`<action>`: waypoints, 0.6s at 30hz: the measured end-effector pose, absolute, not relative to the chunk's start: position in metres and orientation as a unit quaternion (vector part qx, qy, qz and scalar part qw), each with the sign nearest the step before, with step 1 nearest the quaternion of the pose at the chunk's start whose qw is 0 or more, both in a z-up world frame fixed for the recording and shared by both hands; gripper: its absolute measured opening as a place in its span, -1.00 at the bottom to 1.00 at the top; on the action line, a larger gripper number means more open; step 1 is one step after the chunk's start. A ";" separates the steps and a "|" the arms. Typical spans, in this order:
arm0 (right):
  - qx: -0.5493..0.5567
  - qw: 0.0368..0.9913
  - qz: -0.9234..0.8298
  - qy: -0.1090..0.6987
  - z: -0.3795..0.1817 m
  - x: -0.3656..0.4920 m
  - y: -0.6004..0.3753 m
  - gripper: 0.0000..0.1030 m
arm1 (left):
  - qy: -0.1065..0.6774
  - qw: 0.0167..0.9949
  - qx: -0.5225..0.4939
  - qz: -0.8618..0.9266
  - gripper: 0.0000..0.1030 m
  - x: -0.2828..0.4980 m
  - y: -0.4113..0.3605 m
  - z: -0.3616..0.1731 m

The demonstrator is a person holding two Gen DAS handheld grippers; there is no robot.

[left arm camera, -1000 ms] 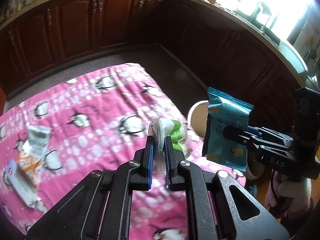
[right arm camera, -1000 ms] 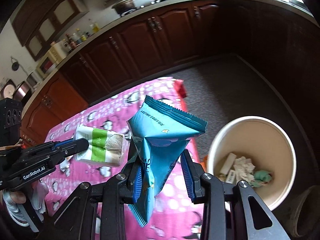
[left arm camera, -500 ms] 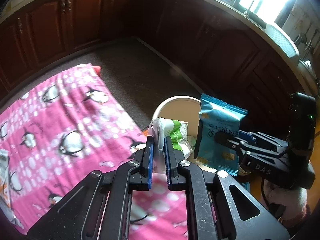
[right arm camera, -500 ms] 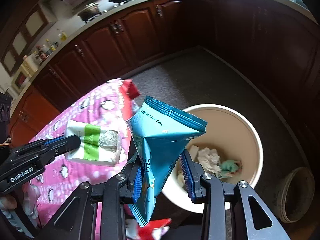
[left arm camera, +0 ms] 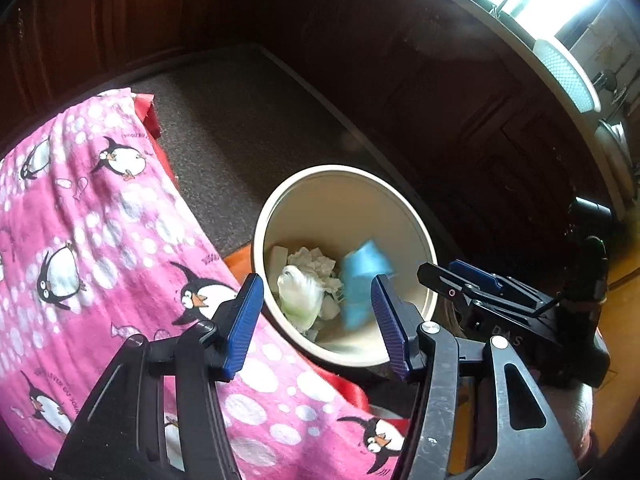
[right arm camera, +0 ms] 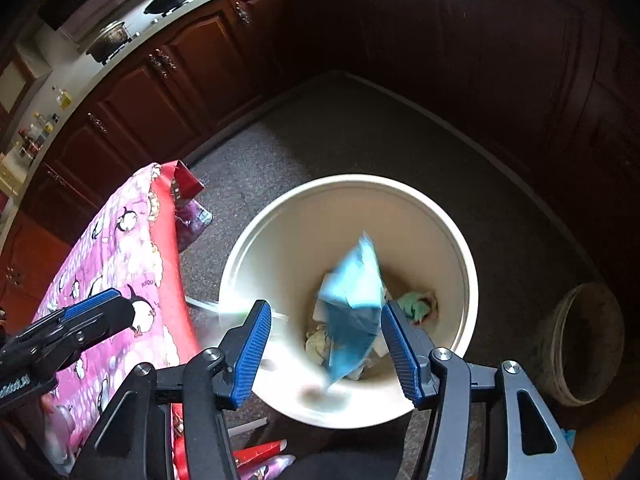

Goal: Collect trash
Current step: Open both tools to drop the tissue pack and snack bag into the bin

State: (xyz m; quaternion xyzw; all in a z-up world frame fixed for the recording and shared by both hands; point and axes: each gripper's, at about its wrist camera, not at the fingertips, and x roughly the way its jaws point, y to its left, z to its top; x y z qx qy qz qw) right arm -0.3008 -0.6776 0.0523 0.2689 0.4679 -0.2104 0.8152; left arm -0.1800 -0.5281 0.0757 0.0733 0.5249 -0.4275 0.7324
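"DAS" on right tool (left arm camera: pixel 472 286)

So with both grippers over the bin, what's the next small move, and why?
Probably lift both clear and swing back toward the pink cloth. The left gripper and right gripper are opening with nothing pinched; the blue packet is blurred, dropping into the bin, and the white-green wrapper is already inside.
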 end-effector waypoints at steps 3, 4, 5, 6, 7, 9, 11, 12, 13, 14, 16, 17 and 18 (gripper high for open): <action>0.273 0.812 -0.207 0.472 0.048 -0.302 -0.674 0.07 | 0.525 0.733 0.076 -0.426 0.06 -0.182 -0.522 0.077; 0.277 0.812 -0.205 0.471 0.047 -0.303 -0.673 0.07 | 0.523 0.735 0.078 -0.424 0.06 -0.183 -0.519 0.078; 0.279 0.812 -0.204 0.470 0.046 -0.303 -0.672 0.07 | 0.522 0.737 0.080 -0.421 0.06 -0.181 -0.517 0.079; 0.278 0.813 -0.202 0.470 0.046 -0.302 -0.670 0.07 | 0.520 0.740 0.080 -0.418 0.06 -0.181 -0.514 0.080; 0.276 0.815 -0.199 0.469 0.047 -0.301 -0.667 0.07 | 0.519 0.742 0.079 -0.416 0.06 -0.180 -0.510 0.080; 0.272 0.818 -0.195 0.469 0.050 -0.301 -0.663 0.07 | 0.517 0.748 0.078 -0.409 0.06 -0.179 -0.502 0.082; 0.268 0.822 -0.188 0.466 0.056 -0.298 -0.656 0.07 | 0.515 0.752 0.077 -0.404 0.06 -0.177 -0.494 0.085; 0.265 0.825 -0.185 0.464 0.057 -0.294 -0.651 0.07 | 0.512 0.756 0.076 -0.401 0.06 -0.177 -0.489 0.087; 0.263 0.827 -0.183 0.463 0.059 -0.292 -0.648 0.07 | 0.510 0.758 0.076 -0.399 0.06 -0.177 -0.485 0.089; 0.262 0.828 -0.180 0.461 0.061 -0.291 -0.646 0.07 | 0.508 0.761 0.077 -0.396 0.06 -0.177 -0.481 0.091; 0.258 0.833 -0.170 0.459 0.067 -0.286 -0.638 0.07 | 0.502 0.768 0.078 -0.390 0.06 -0.177 -0.471 0.094; 0.255 0.835 -0.165 0.459 0.069 -0.283 -0.634 0.07 | 0.499 0.772 0.078 -0.386 0.06 -0.177 -0.465 0.096; 0.254 0.837 -0.161 0.458 0.071 -0.281 -0.630 0.07 | 0.498 0.775 0.077 -0.383 0.06 -0.177 -0.460 0.098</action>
